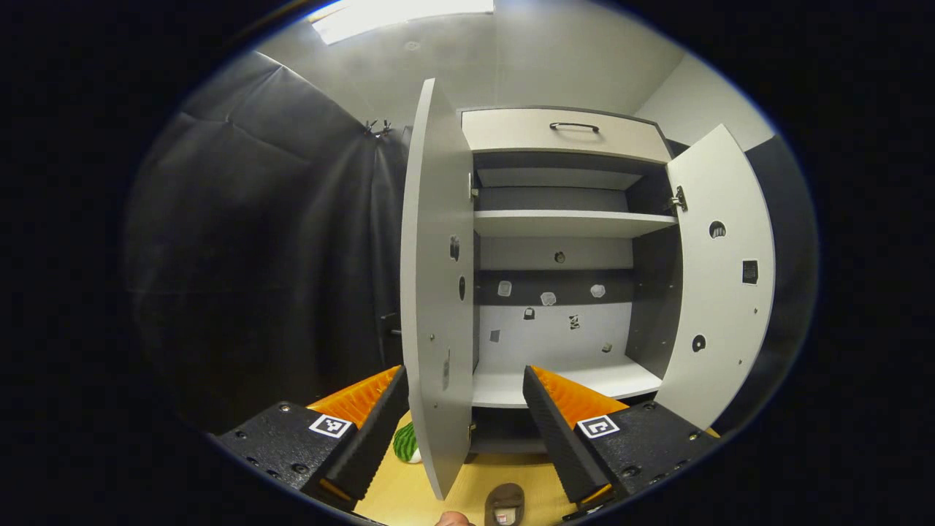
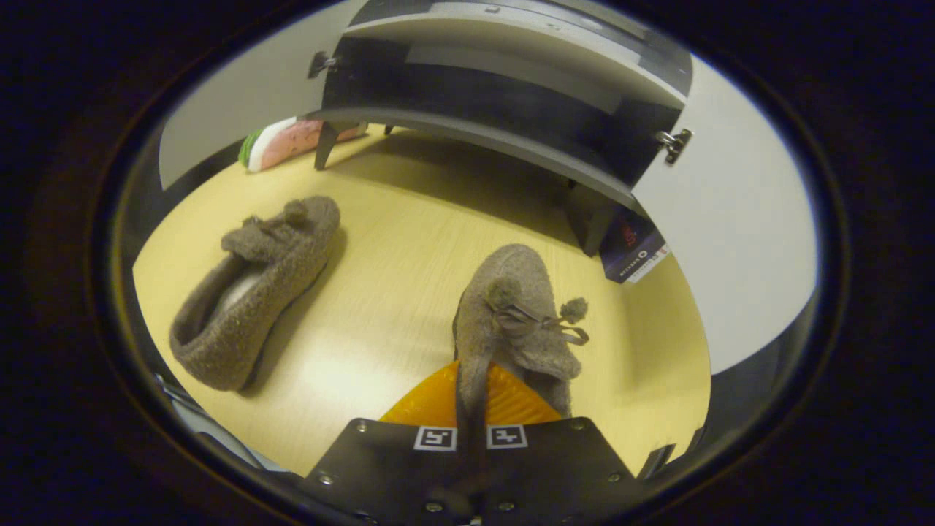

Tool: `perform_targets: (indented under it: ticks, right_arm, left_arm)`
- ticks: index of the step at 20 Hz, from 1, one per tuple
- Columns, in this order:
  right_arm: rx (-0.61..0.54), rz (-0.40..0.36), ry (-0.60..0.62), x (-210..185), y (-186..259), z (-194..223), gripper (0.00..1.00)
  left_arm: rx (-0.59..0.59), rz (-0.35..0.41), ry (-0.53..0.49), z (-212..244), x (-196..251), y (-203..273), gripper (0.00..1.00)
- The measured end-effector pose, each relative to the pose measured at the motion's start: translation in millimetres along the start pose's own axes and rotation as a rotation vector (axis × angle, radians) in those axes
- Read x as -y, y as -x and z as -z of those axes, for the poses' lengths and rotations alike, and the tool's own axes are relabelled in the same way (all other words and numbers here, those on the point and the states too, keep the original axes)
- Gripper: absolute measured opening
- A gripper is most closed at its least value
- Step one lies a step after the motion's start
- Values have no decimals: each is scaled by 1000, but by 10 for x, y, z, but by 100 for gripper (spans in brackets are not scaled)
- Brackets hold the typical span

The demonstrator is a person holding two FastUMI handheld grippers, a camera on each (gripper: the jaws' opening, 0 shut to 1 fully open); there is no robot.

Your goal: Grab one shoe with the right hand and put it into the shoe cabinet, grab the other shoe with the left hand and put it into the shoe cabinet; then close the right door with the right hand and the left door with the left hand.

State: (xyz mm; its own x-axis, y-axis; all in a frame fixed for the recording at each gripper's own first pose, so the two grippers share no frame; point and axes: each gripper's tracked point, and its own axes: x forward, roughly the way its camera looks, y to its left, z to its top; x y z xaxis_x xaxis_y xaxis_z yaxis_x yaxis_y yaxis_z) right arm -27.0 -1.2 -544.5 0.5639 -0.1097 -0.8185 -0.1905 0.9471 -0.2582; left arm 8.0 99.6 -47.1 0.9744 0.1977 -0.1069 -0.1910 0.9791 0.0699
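Observation:
Two brown fuzzy shoes with pom-pom laces lie on the yellow wooden floor (image 2: 380,292). In the right gripper view my right gripper (image 2: 471,387) is shut on the rim of the nearer shoe (image 2: 515,292), which points toward the cabinet. The other shoe (image 2: 256,285) lies apart to its left, on its side. The shoe cabinet (image 1: 562,223) stands with its left door (image 1: 438,292) and right door (image 1: 719,270) both swung open and its shelves bare. My left gripper (image 1: 464,374) is open, with one finger on either side of the left door's edge. A brown shoe (image 1: 504,504) peeks in below it.
A watermelon-slice cushion (image 2: 292,142) lies on the floor by the cabinet's left leg, and it also appears as the green cushion (image 1: 405,442). A dark blue box (image 2: 632,252) leans under the cabinet's right side. Black cloth (image 1: 277,256) hangs left of the cabinet. A drawer (image 1: 570,131) tops the cabinet.

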Motion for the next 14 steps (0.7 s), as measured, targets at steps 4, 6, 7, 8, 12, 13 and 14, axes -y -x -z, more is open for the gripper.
perform_targets:
  ticks: [4,6,7,8,12,13,14]
  right_arm:
    - [113,6,-29,156,298,-382,1]
    - [181,10,-51,273,503,-654,1]
    - [222,11,-65,332,623,-822,1]
    - [264,15,-77,378,749,-984,1]
    - [457,40,-119,688,1389,-1848,1]
    - [513,41,-139,762,1573,-2102,0]
    - [556,41,-151,833,1730,-2327,1]
  left_arm:
    - [8,16,-4,-17,58,-2,96]
    - [9,24,-2,-10,87,-2,96]
    - [8,27,-2,2,98,-6,96]
    - [7,30,-1,8,107,-2,96]
    - [5,38,3,20,145,4,96]
    - [6,40,3,22,148,4,96]
    - [7,40,2,13,146,2,96]
